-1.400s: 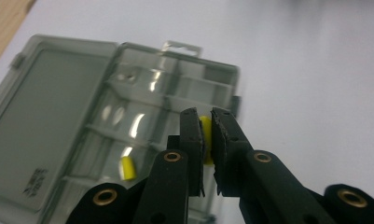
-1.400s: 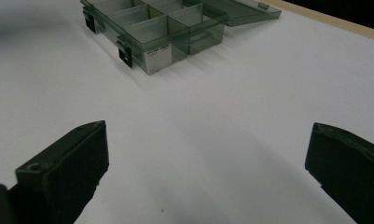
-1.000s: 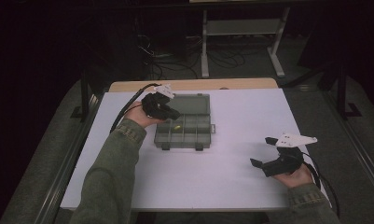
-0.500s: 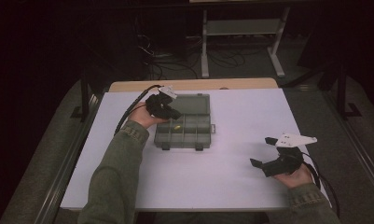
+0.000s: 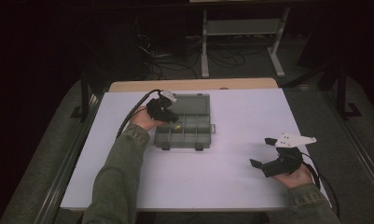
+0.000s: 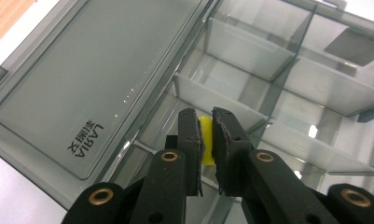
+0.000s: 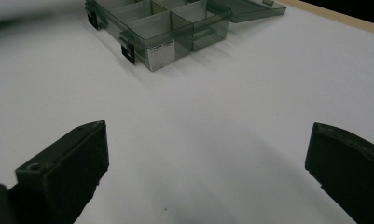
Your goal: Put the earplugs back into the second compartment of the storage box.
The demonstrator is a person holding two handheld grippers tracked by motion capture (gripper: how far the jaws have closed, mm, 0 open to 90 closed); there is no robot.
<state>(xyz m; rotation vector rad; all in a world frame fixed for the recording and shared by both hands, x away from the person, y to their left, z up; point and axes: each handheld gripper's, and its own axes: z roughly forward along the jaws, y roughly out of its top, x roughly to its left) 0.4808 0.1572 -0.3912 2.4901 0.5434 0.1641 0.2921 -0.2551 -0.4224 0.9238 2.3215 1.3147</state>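
Note:
A grey see-through compartment box (image 5: 182, 145) lies on the white table with its lid (image 6: 91, 84) folded open flat behind it. My left gripper (image 5: 174, 122) reaches down into a left-hand compartment of the box. In the left gripper view the left gripper (image 6: 207, 135) is shut on a small yellow piece (image 6: 205, 142), just above a divider wall (image 6: 212, 100). The yellow piece (image 5: 177, 126) shows as a speck at the jaw tips in the high view. My right gripper (image 5: 261, 152) rests at the table's right front, its jaws wide open (image 7: 208, 154) with nothing between them, pointing toward the box (image 7: 161, 32).
The white table top (image 5: 240, 116) has a wooden strip (image 5: 194, 84) along its far edge. Behind the table, on the dark floor, are cables and a white stand (image 5: 243, 28). A cable (image 5: 128, 119) trails from the left gripper.
My left hand has sunk a little toward the box, still gripping the yellow piece. The right hand has stayed put.

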